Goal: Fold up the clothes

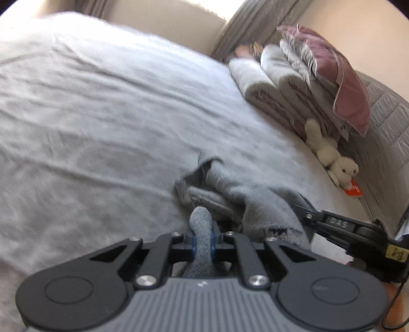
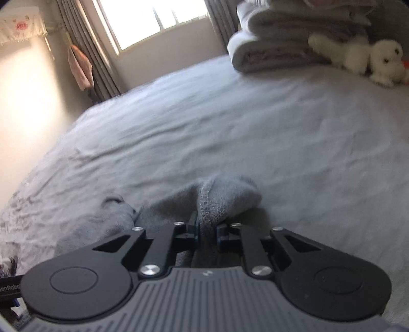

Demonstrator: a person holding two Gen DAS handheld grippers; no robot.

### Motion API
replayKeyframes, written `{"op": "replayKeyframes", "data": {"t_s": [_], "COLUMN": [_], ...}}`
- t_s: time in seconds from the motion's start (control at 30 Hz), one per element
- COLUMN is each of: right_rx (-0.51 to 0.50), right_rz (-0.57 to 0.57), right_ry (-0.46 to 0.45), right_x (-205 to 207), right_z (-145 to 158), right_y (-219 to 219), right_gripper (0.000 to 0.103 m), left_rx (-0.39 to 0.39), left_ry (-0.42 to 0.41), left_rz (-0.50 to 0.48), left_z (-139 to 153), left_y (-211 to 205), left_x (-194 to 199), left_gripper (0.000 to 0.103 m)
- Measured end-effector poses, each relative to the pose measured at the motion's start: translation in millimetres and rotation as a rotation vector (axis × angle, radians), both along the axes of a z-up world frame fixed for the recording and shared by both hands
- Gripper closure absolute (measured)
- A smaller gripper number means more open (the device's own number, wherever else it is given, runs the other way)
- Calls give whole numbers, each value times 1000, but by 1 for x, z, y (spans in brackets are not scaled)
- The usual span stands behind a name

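Note:
A grey knitted garment (image 1: 237, 194) lies bunched on the bed's pale sheet (image 1: 102, 115). My left gripper (image 1: 203, 241) is shut on a rounded fold of this garment, which bulges up between the fingers. To its right the other gripper (image 1: 340, 227) reaches into the same cloth. In the right wrist view my right gripper (image 2: 207, 229) is shut on a ribbed edge of the grey garment (image 2: 225, 196), and more of it trails off to the left. The cloth hides the fingertips in both views.
Folded blankets (image 1: 268, 81) and a pink pillow (image 1: 332, 76) are stacked by the padded headboard (image 1: 383, 132). A white plush toy (image 1: 332, 158) lies beside them, with an orange tag (image 1: 354, 190). A window (image 2: 158, 20), curtains and a hanging pink towel (image 2: 80, 66) stand beyond the bed.

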State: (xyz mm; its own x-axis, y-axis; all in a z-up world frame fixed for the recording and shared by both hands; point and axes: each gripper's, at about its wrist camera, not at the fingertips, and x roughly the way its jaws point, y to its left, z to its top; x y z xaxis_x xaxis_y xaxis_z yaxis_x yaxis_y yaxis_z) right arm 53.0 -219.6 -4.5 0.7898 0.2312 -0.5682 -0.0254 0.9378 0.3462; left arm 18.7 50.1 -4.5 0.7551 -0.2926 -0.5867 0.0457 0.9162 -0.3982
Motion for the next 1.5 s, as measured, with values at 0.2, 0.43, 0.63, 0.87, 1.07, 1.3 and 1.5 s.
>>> {"op": "replayKeyframes", "data": {"t_s": [0.2,0.43,0.63,0.87,1.07,1.3,1.5], "right_rx": [8,-103,-139,-172,-242,-281,-226], "right_rz": [-90,-177,-263,-321,-225,-108,-88], "right_ry": [-130,-252,-190,-92,46,169,134], "right_x": [-15,-34,-37,-47,-52,-62,-70], "right_z": [31,61,58,46,20,-18,-6], "right_y": [-16,-23,-53,-89,-95,-104,-116], "right_gripper": [92,92,92,92,92,92,73], "left_rx": [87,124,155,157,221,267,219], "left_ry": [-137,-155,-138,-51,56,128,138], "left_rz": [93,181,181,160,57,-82,-93], "left_z": [23,37,37,24,2,-17,-6], "left_y": [9,30,48,68,67,63,75], "left_x": [-11,-22,-36,-42,-46,-50,-42], "left_gripper": [96,96,96,96,96,94,66]}}
